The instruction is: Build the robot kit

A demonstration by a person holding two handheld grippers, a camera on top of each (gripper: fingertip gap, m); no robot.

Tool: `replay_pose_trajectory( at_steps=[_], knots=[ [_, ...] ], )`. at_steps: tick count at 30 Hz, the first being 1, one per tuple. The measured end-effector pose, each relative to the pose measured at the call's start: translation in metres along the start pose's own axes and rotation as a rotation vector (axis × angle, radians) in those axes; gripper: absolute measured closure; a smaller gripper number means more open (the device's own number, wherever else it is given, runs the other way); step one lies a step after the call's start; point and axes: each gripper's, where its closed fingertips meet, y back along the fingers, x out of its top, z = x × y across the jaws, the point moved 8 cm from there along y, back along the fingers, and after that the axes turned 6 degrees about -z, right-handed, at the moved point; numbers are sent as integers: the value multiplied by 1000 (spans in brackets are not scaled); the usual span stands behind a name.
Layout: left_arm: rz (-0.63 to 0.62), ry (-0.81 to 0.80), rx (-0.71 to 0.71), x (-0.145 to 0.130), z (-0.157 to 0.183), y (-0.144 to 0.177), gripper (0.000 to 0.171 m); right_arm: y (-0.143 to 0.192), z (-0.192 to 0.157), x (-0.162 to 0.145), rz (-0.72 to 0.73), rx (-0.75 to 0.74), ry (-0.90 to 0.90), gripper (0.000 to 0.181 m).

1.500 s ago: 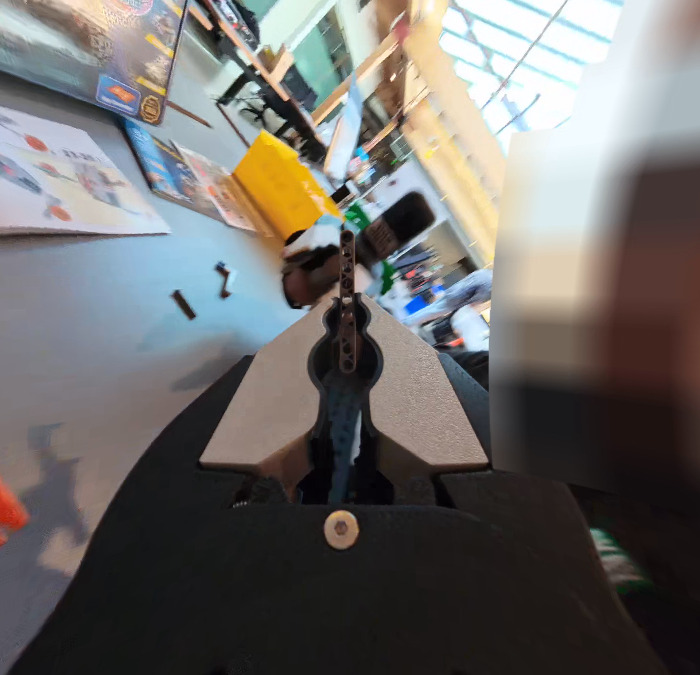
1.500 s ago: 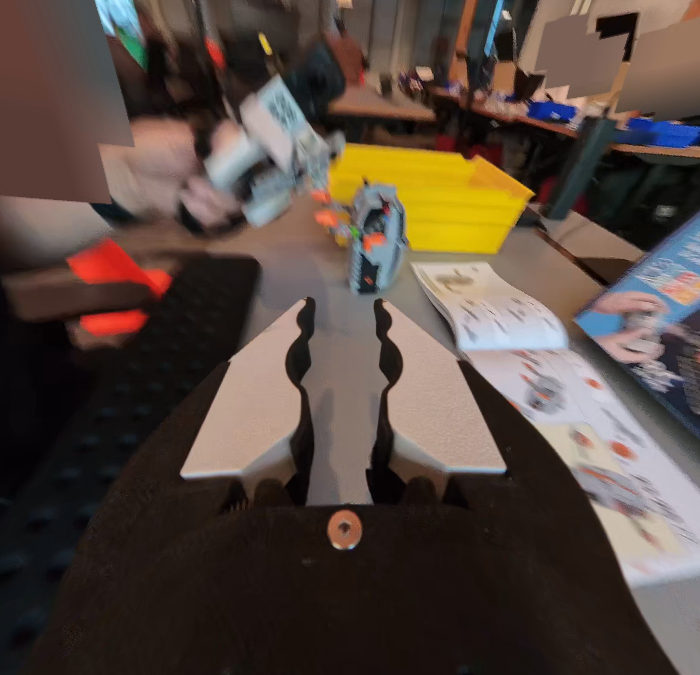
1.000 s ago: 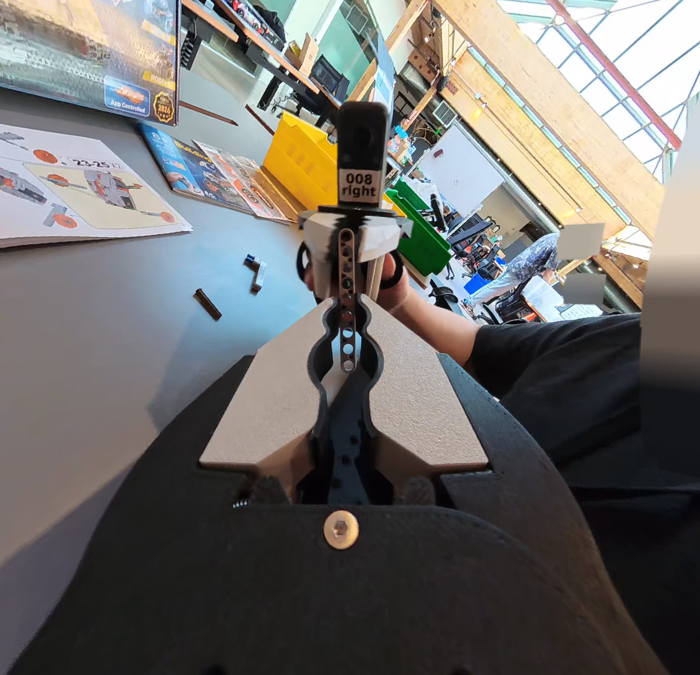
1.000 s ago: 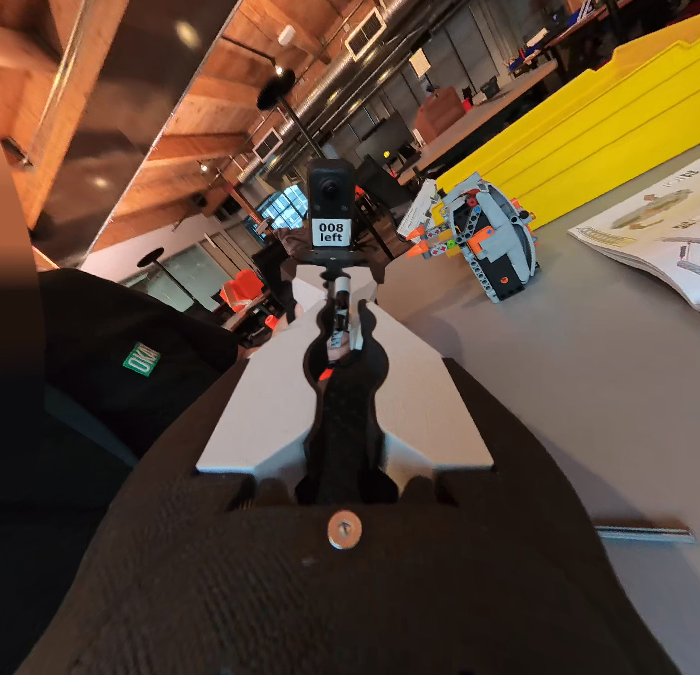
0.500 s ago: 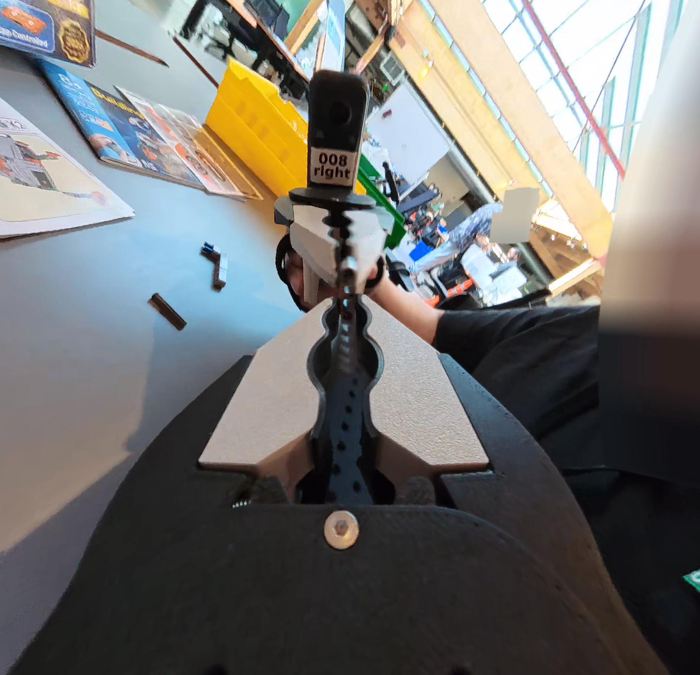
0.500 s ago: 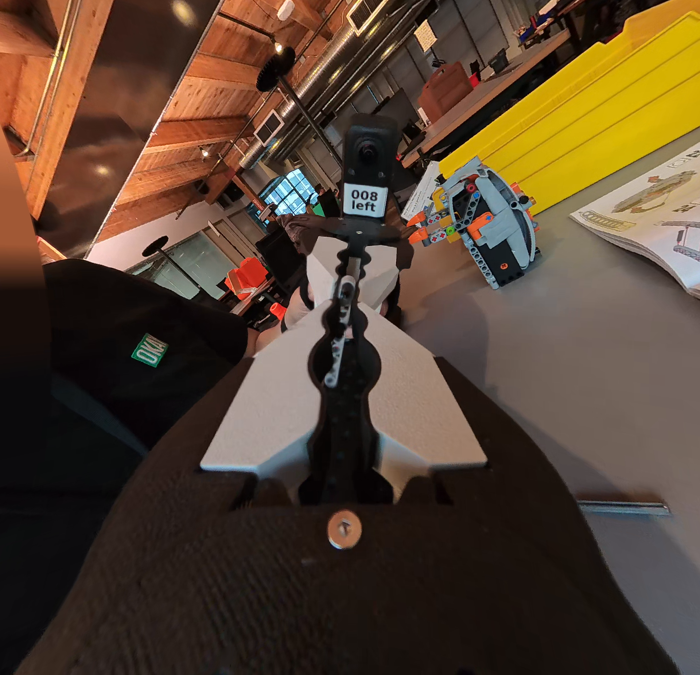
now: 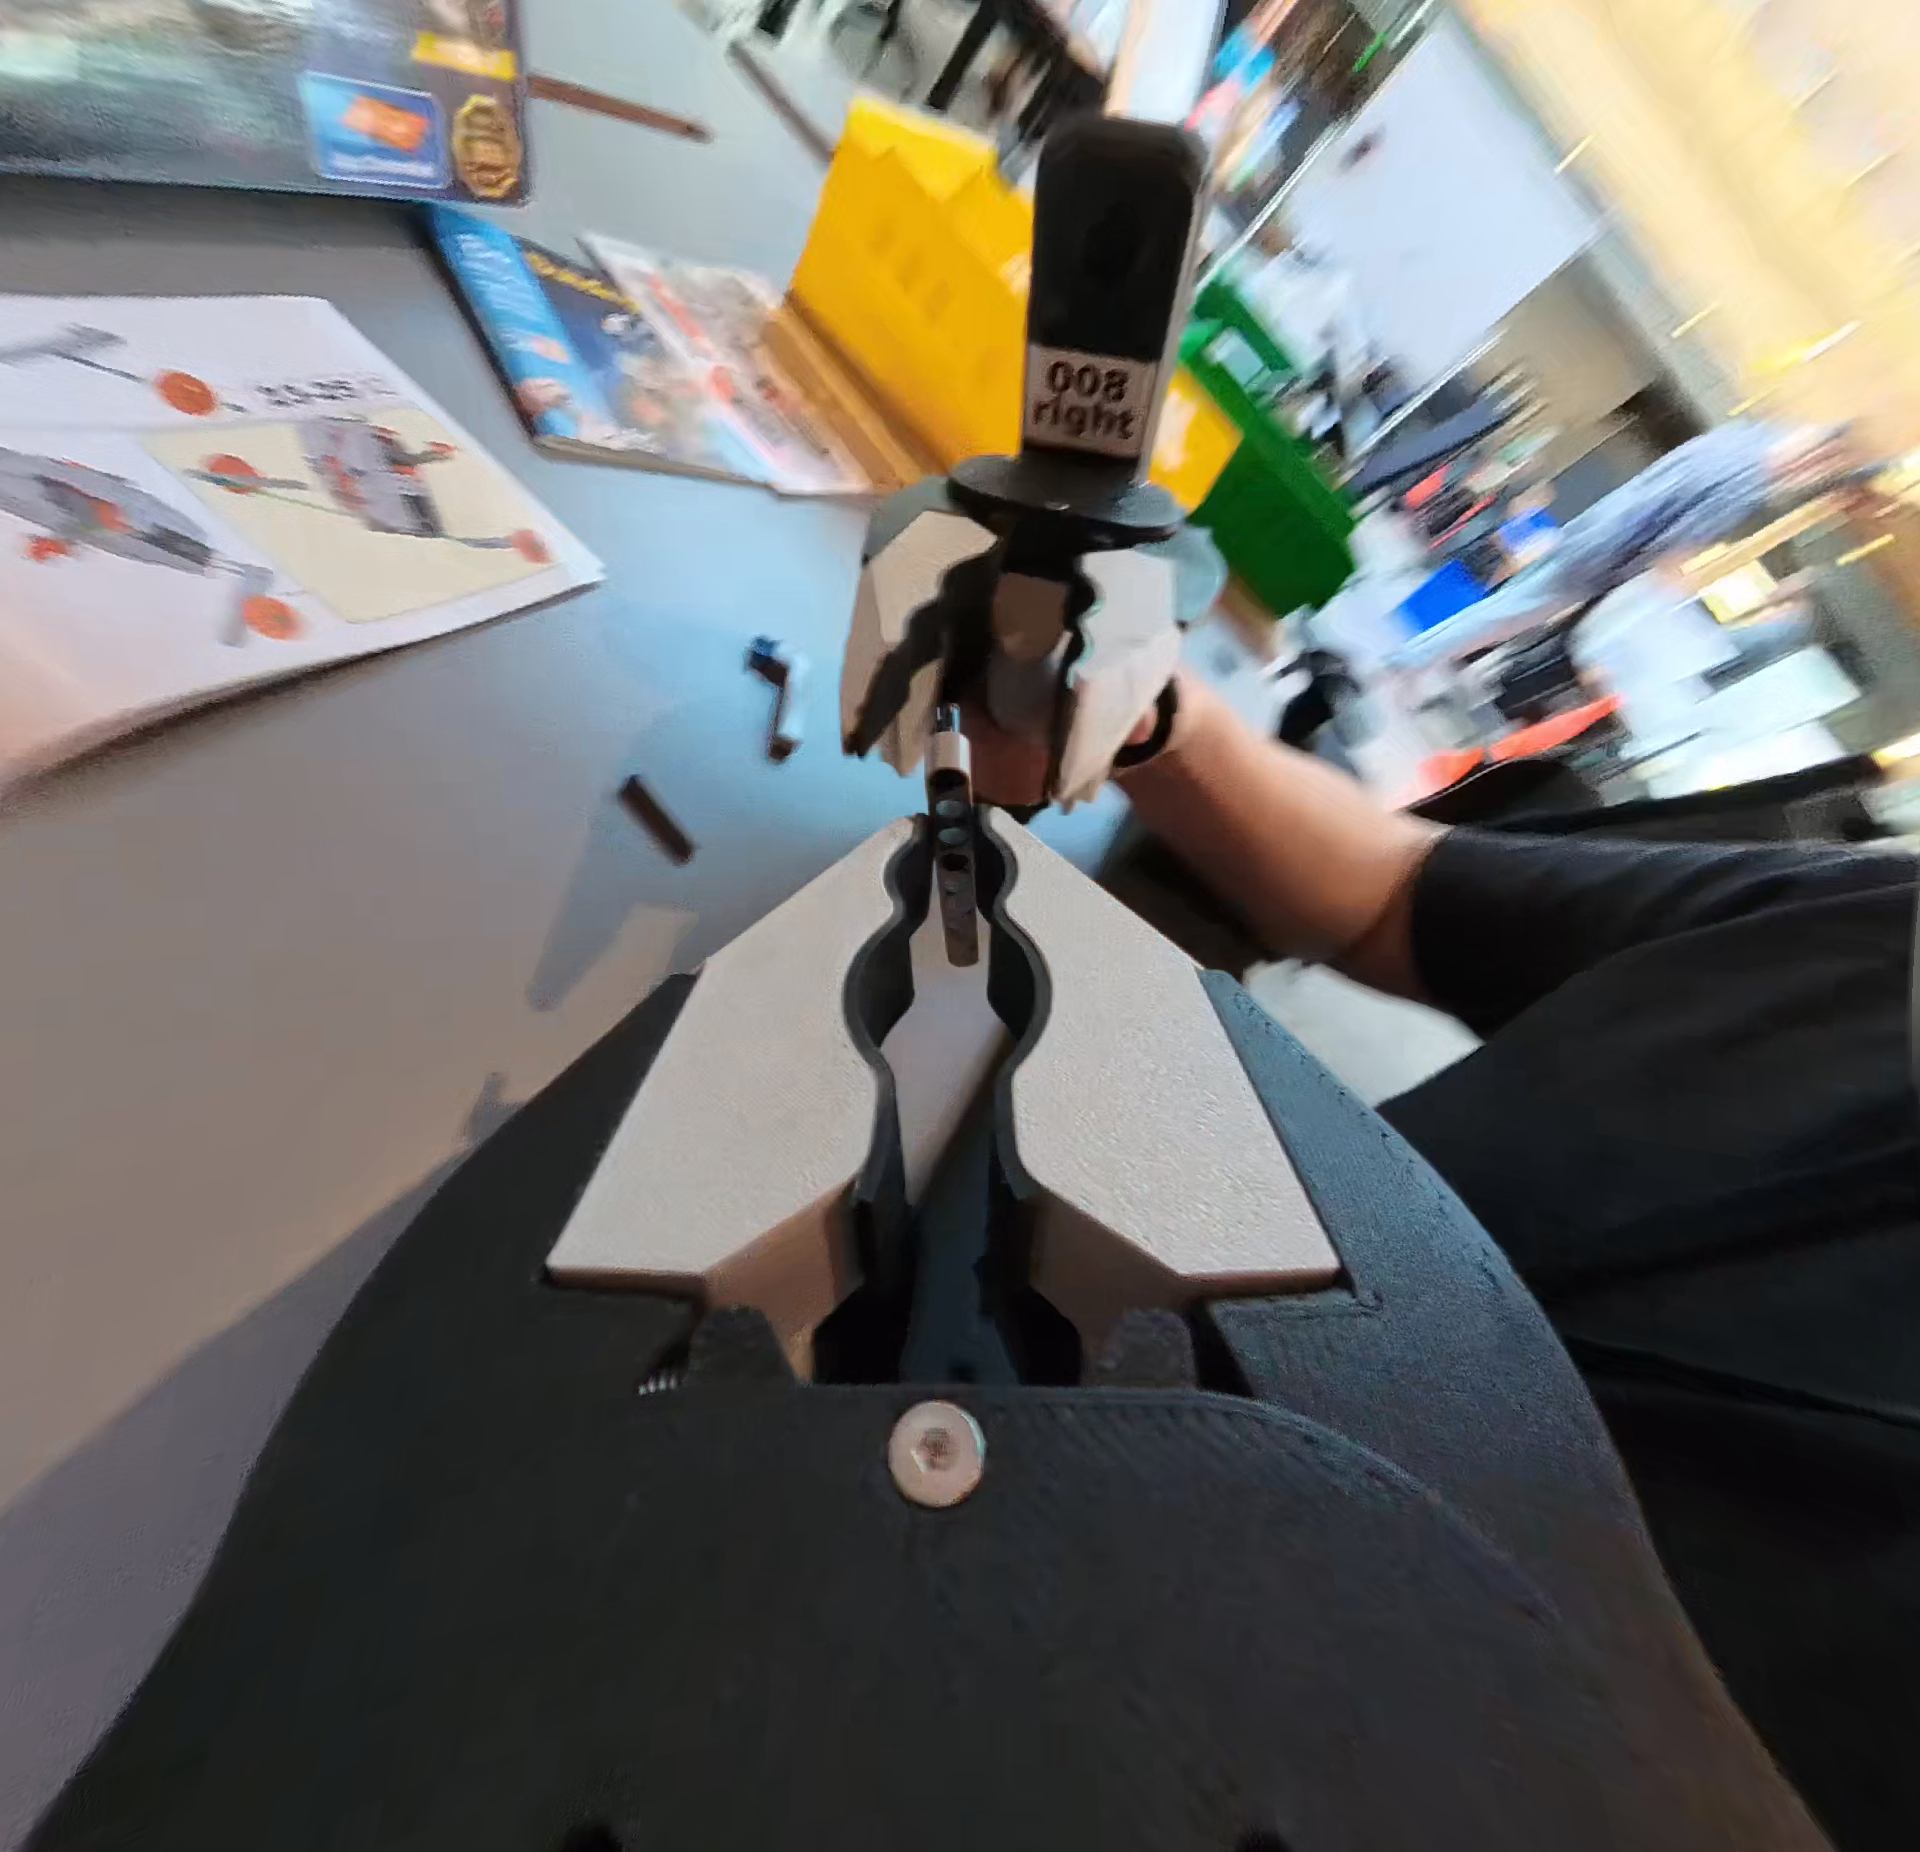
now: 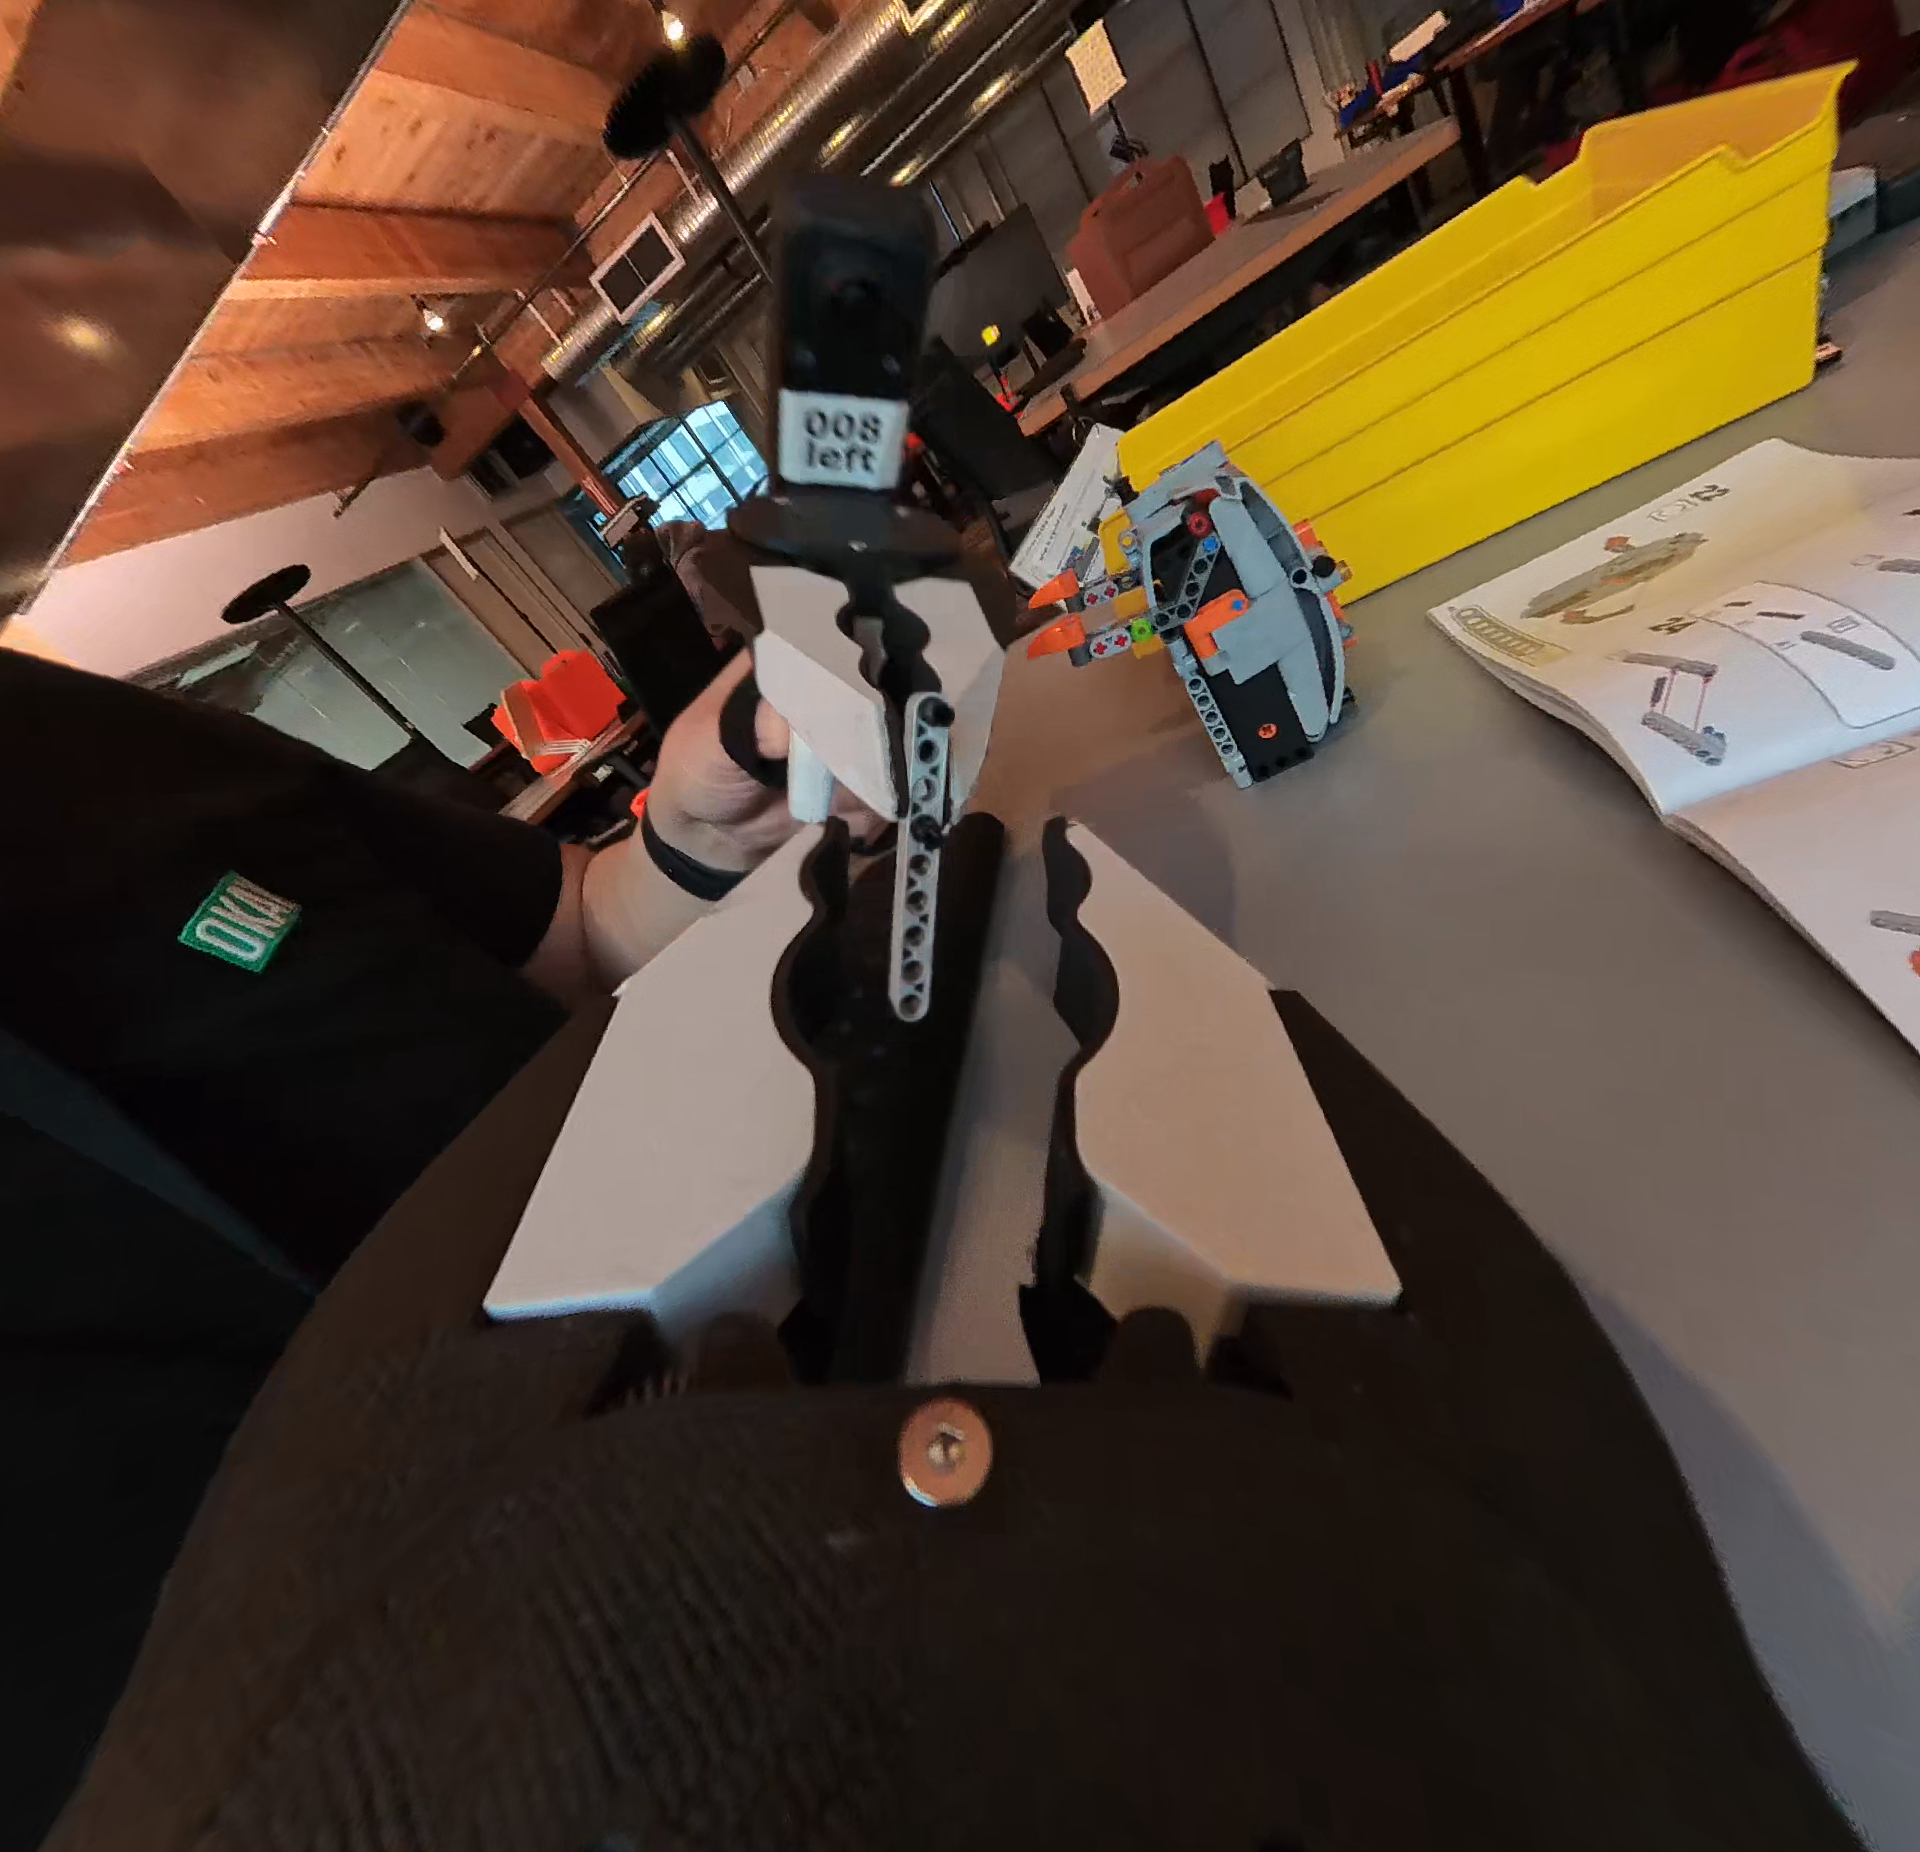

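Left wrist view: my left gripper is pinching a grey perforated beam at the tips; right gripper hovers just ahead, small loose parts on the worktop to the left.

Right wrist view: my right gripper is spread, empty — beam sits just ahead-left, held only by the left gripper. Brick model and yellow bin further ahead-right.

Looks like a big open workshop / maker space: exposed timber ceiling and ducting running overhead, rows of work tables stretching back, yellow parts bin, build-instruction booklet lying on grey table.
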Motion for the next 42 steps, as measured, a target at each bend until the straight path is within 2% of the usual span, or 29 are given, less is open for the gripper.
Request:
replay_pose_trajectory(
  at_steps=[3,7,10,14,17,21,26,31,36,39,42],
  knots=[
    [-221,-218,297,21,12,0,166,-6,5,-4,9,-24,-6,146],
    [-508,-589,737,57,22,2,166,8,22,-5,-17,-209,75,146],
    [-660,-728,892,71,31,-3,166,19,29,-2,13,-256,68,146],
    [-697,-862,1020,74,41,-8,166,29,26,3,62,-285,87,146],
    [-667,-902,1028,67,49,-10,166,31,19,3,61,-323,173,144],
    [-603,-823,933,54,53,-12,166,14,-8,1,36,-293,356,137],
    [-504,-820,972,49,56,-11,166,-7,-34,-4,50,-309,517,135],
    [-408,-778,919,51,64,-16,166,-10,-29,-8,54,-350,515,131],
    [-382,-779,878,49,68,-21,166,-7,-31,-3,113,-396,550,127],
    [-394,-774,826,46,69,-28,166,-7,-37,0,209,-299,470,130],
    [-416,-785,815,44,68,-34,166,-10,-38,-4,177,-298,496,130]
  ],
)
